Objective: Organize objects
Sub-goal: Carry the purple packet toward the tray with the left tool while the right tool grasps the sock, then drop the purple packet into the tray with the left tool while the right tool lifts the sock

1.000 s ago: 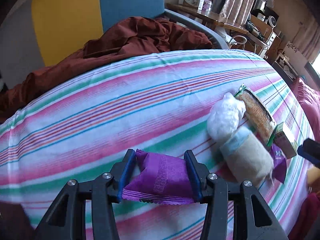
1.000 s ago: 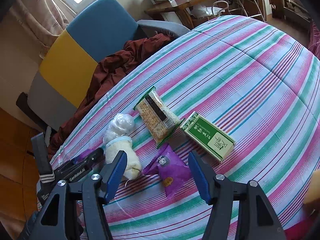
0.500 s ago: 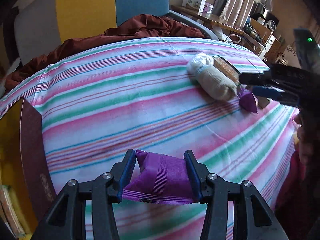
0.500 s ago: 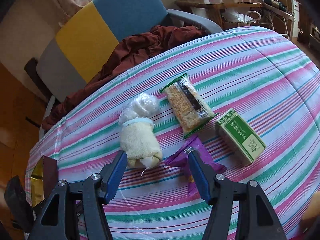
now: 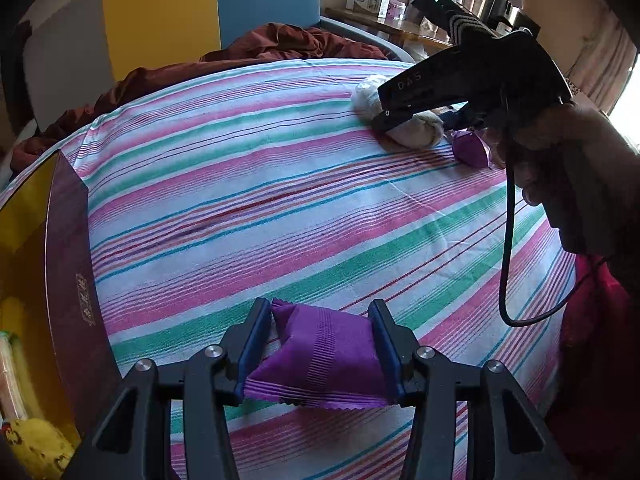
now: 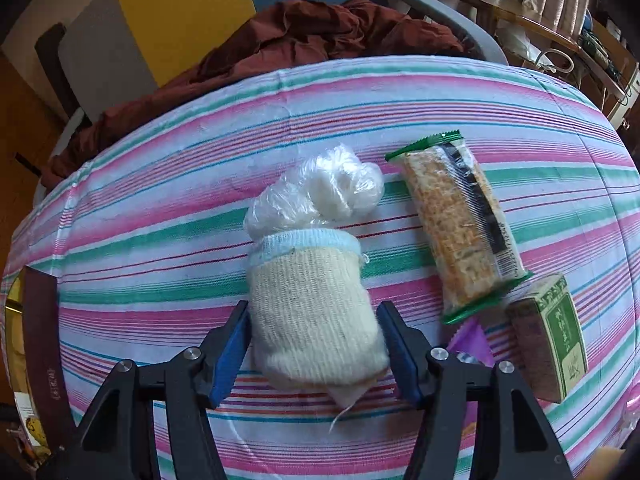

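Observation:
My left gripper point(image 5: 320, 336) is shut on a purple snack packet point(image 5: 316, 360), held above the striped cloth next to a dark red box point(image 5: 68, 280) with a yellow inside. My right gripper point(image 6: 314, 344) is open, its jaws on either side of a cream knitted sock stuffed with a white plastic bag point(image 6: 312, 292); the sock lies on the cloth. The right gripper also shows in the left wrist view point(image 5: 460, 88) over the sock point(image 5: 416, 132). A second purple packet point(image 5: 472, 148) lies beside it.
A green-edged cracker pack point(image 6: 460, 232) and a green box point(image 6: 552, 336) lie right of the sock. A brown cloth point(image 6: 320, 36) is heaped on a yellow and blue chair point(image 6: 192, 12) behind the table. The red box point(image 6: 40, 344) stands at the left edge.
My right gripper moved left from the purple packet and now straddles the sock. My left gripper carried its purple packet left, closer to the red box.

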The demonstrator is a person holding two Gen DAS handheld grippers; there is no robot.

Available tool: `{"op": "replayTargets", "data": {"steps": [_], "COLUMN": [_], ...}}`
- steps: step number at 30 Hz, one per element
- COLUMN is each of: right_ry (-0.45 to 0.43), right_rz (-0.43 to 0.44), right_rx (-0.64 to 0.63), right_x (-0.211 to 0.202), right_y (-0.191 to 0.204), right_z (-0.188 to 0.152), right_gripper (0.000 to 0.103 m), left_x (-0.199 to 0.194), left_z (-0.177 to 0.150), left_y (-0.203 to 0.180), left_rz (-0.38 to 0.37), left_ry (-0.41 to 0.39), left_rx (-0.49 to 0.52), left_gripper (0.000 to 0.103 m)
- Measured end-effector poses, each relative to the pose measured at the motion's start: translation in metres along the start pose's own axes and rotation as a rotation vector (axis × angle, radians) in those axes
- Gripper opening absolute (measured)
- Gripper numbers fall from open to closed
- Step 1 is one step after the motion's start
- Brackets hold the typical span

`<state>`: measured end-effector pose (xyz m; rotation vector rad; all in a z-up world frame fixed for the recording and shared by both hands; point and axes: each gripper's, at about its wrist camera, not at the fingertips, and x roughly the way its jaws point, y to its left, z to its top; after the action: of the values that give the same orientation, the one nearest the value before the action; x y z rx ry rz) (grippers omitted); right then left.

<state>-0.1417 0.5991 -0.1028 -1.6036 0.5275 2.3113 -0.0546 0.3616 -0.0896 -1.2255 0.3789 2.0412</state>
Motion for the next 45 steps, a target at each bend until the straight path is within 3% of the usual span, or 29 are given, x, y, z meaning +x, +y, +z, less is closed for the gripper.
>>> {"op": "replayTargets", "data": {"steps": [2, 4, 9, 13, 18, 22, 25, 30, 36, 41, 45], "right_ry": [0.004, 0.037, 0.079, 0.037, 0.013, -0.03, -0.032, -0.044, -0.052, -0.057, -0.058], "right_rz": [-0.013, 0.032, 0.067, 0.071, 0.062, -0.029, -0.013, -0.013, -0.024, -0.038, -0.04], "right_rx": [-0.037, -0.088, -0.157, -0.145, -0.162, -0.289, -0.277, -0.283, -0.294, -0.309, -0.314], "right_x": [-0.002, -0.004, -0.014, -0.019, -0.017, -0.015, -0.014, -0.015, -0.014, -0.015, -0.017], "right_y": [0.007, 0.018, 0.046, 0.048, 0.045, 0.067, 0.063, 0.061, 0.068, 0.071, 0.069], "right_z": [-0.004, -0.015, -0.059, -0.082, -0.083, -0.09, -0.09, -0.092, -0.096, -0.096, -0.097], "right_gripper": [0.056, 0.055, 0.055, 0.056, 0.056, 0.057, 0.057, 0.058, 0.058, 0.059, 0.059], "left_x": [0.001, 0.001, -0.003, -0.016, -0.047, -0.072, -0.092, -0.136, -0.169, -0.157, -0.127], "left_z": [-0.001, -0.002, -0.007, -0.013, -0.029, -0.044, -0.05, -0.051, -0.045, -0.029, -0.02], "left_y": [0.0, -0.001, 0.0, 0.001, -0.002, 0.003, 0.012, 0.055, 0.146, 0.237, 0.282], "left_rz": [-0.003, -0.002, 0.004, -0.001, -0.013, -0.034, -0.035, 0.008, 0.106, 0.057, 0.052], "left_ry": [-0.007, -0.017, -0.05, -0.053, -0.108, -0.129, -0.156, -0.243, -0.275, -0.148, -0.028], "left_rx": [0.0, 0.001, 0.002, -0.024, -0.015, -0.046, -0.063, -0.15, -0.31, -0.482, -0.561], "left_gripper": [0.051, 0.051, 0.051, 0.051, 0.051, 0.051, 0.051, 0.051, 0.051, 0.051, 0.051]}}
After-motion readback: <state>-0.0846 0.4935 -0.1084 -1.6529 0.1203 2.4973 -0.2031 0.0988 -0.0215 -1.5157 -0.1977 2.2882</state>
